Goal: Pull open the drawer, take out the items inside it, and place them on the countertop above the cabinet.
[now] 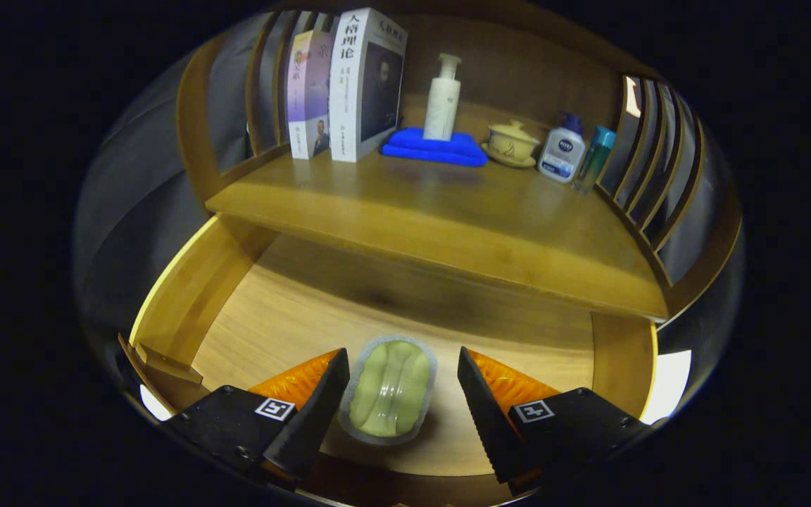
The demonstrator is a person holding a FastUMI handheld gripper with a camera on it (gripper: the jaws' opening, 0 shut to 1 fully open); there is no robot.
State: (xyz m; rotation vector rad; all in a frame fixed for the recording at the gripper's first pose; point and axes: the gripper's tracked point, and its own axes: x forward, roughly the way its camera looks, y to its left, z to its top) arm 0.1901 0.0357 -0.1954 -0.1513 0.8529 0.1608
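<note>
A clear packet of pale green contents [390, 389] is seen lying flat on the floor of the drawer [293, 310], which is already pulled out. The packet is bracketed by the claw [403, 394], whose fingers stand open on either side without pressing on it. The grasp, lift and transfer are judged still outstanding. No other item is visible in the drawer. The surface [448, 211] above offers bare wood at its front; books [346, 84], a pump bottle [442, 98] on a blue cloth [434, 148], a lidded cup [511, 144] and two small bottles [578, 151] are ranged along the back. Its front edge overhangs the drawer and must be cleared on lifting.
</note>
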